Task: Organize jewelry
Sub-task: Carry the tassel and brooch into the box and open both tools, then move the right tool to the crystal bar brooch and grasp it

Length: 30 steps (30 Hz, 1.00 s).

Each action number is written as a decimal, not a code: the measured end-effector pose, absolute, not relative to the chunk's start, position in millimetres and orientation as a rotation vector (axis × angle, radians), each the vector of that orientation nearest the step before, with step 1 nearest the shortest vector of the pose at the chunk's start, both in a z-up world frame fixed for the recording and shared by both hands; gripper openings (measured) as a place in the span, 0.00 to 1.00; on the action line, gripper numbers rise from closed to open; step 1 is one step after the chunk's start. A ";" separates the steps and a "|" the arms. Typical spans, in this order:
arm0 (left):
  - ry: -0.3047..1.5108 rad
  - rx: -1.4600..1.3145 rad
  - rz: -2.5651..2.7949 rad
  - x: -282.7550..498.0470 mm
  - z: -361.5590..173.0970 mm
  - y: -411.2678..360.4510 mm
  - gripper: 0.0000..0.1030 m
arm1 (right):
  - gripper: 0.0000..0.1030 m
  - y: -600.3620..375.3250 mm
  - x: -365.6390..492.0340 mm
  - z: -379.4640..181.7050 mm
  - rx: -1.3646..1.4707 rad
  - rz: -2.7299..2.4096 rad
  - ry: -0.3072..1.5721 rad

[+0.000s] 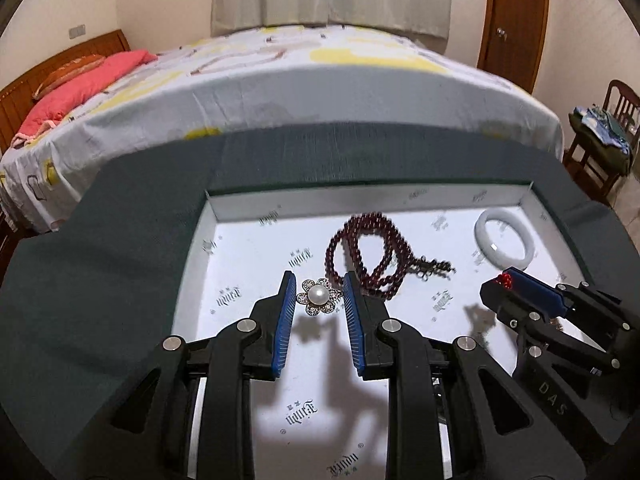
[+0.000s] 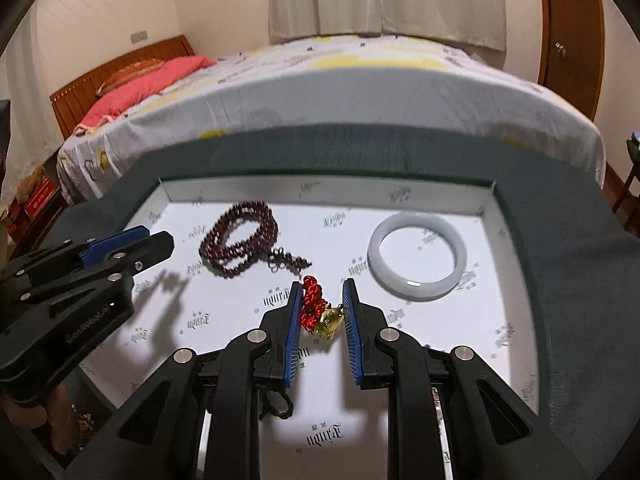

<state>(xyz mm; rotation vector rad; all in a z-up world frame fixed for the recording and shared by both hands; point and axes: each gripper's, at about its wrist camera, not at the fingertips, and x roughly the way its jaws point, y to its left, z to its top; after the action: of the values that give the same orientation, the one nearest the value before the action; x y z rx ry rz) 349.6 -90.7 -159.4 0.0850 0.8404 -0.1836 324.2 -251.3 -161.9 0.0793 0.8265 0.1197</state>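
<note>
A shallow white box (image 1: 412, 196) (image 2: 320, 188) holds the jewelry. My left gripper (image 1: 319, 290) stands around a pearl flower brooch (image 1: 319, 296) held above the box floor, its jaws touching the brooch's sides. My right gripper (image 2: 322, 298) is closed on a red knotted cord charm with a gold pendant (image 2: 320, 312), lifted above the floor; it also shows in the left wrist view (image 1: 505, 280). A dark red bead necklace (image 1: 372, 248) (image 2: 240, 236) lies coiled mid-box. A white jade bangle (image 1: 505, 238) (image 2: 418, 254) lies at the right.
The box sits on a dark green cloth (image 1: 100, 260) (image 2: 580, 260). A bed with a patterned sheet (image 1: 300, 72) stands behind. A wooden chair with clothes (image 1: 600, 136) is at the right. A dark bead strand (image 2: 276, 402) hangs under my right gripper.
</note>
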 end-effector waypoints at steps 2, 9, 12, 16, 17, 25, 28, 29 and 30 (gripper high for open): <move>0.875 0.084 -0.190 353.5 -165.6 -91.4 0.24 | 0.20 -250.5 325.3 -165.3 0.074 0.116 0.836; 0.916 0.103 -0.183 356.7 -177.8 -92.1 0.27 | 0.22 -252.4 327.2 -166.7 0.077 0.114 0.846; 0.905 0.102 -0.182 356.5 -177.5 -92.6 0.40 | 0.31 -252.7 326.3 -165.6 0.080 0.114 0.841; 0.879 0.102 -0.187 352.8 -173.8 -93.9 0.50 | 0.52 -251.2 324.5 -159.5 0.072 0.109 0.812; 0.879 0.098 -0.189 352.4 -173.3 -93.9 0.50 | 0.52 -251.4 323.9 -158.9 0.073 0.110 0.813; 0.813 0.066 -0.200 333.9 -149.5 -84.1 0.59 | 0.52 -254.6 300.6 -137.3 0.082 0.093 0.740; 0.775 0.065 -0.203 318.2 -136.6 -78.0 0.59 | 0.52 -255.1 286.1 -127.3 0.088 0.092 0.715; 0.760 0.067 -0.203 310.6 -132.3 -75.2 0.59 | 0.52 -254.6 280.4 -124.1 0.084 0.089 0.706; 0.751 0.069 -0.202 304.9 -129.5 -72.9 0.59 | 0.52 -253.7 275.7 -122.3 0.081 0.088 0.700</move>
<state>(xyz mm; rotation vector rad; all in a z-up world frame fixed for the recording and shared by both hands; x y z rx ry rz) 304.9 -72.9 -129.5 0.0694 0.7511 -0.2024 275.7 -253.7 -122.3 0.0813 0.7002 0.0878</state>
